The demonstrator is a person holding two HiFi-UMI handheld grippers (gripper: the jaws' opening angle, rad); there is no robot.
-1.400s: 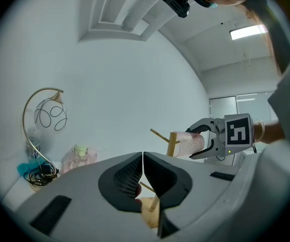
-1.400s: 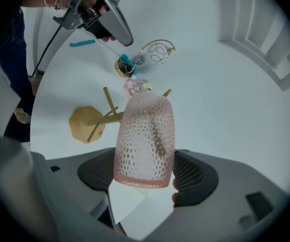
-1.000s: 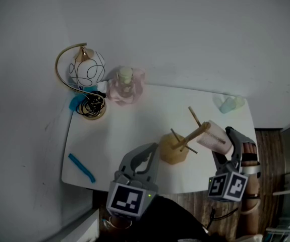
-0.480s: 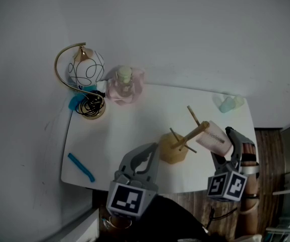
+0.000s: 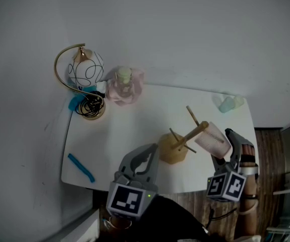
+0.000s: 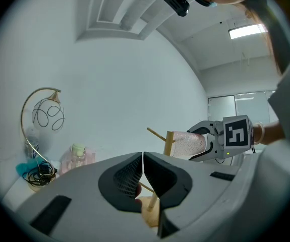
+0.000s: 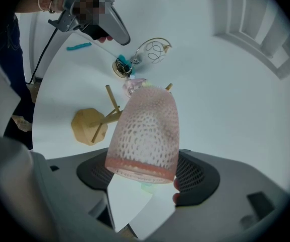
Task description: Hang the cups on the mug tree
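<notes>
A wooden mug tree (image 5: 176, 146) stands on the white table (image 5: 129, 130), near its front edge. One long peg slants up to the right. My right gripper (image 5: 220, 146) is shut on a pink dotted cup (image 5: 213, 139), which hangs tilted just right of that peg's tip. In the right gripper view the cup (image 7: 145, 132) fills the jaws of my right gripper (image 7: 147, 170), with the mug tree (image 7: 92, 125) beyond on the left. My left gripper (image 5: 149, 154) hovers shut and holding nothing just left of the tree's base. The left gripper view shows the shut jaws of my left gripper (image 6: 142, 171) in front of the tree (image 6: 169, 142) and the cup (image 6: 187, 145).
A gold arc lamp with a wire-pattern globe (image 5: 84, 79) and a pink bottle (image 5: 124, 84) stand at the table's back left. A blue strip (image 5: 80, 167) lies at the front left. A pale green object (image 5: 230, 104) sits at the back right corner.
My right gripper has shifted the pink cup very slightly down and left by the peg's tip. The left gripper has stayed still.
</notes>
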